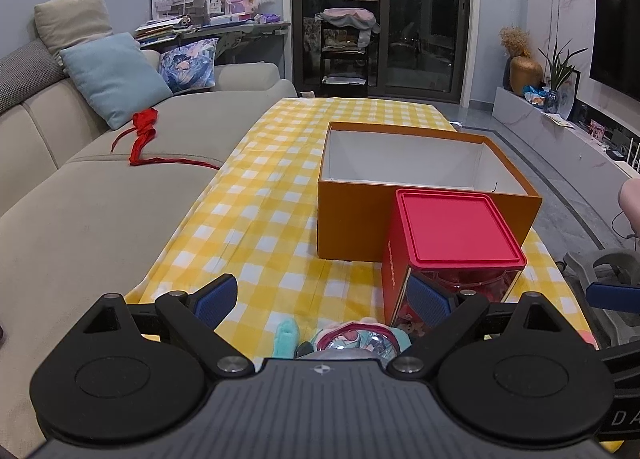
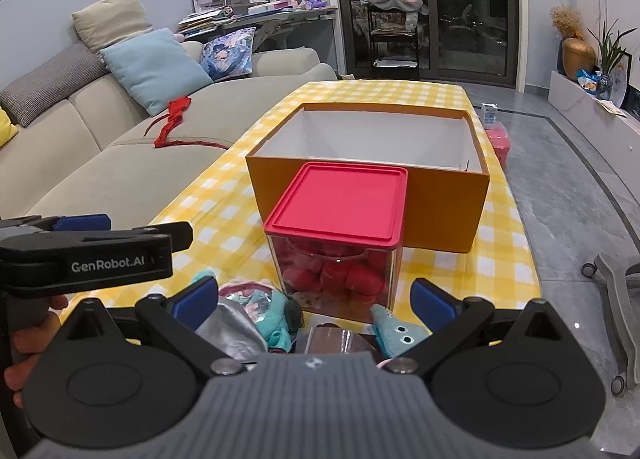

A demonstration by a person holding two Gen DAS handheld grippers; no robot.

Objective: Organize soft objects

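A: What lies nearest, at the bottom of the frames?

B: In the right wrist view the right gripper (image 2: 312, 301) has its blue pads spread wide with nothing between them. Just beyond it sits a heap of soft toys: a teal plush (image 2: 280, 323) beside a silvery pouch (image 2: 232, 329), and a blue-green plush with button eyes (image 2: 394, 329) lower right of centre. The left gripper (image 1: 324, 301) is likewise spread and empty, hovering over the same heap.

A: And behind them?

B: A clear container with a red lid (image 2: 340, 199), centre frame, lid on, red plush visible inside. Touching its back is the open orange box (image 2: 440, 195), which looks empty, on the yellow checked tablecloth (image 2: 500, 259).

A: How would you take the first toy well?

B: I'd judge it best to lower over one plush only, pinch its bulk rather than a limb, and lift clear of the lidded container before swinging to the orange box.
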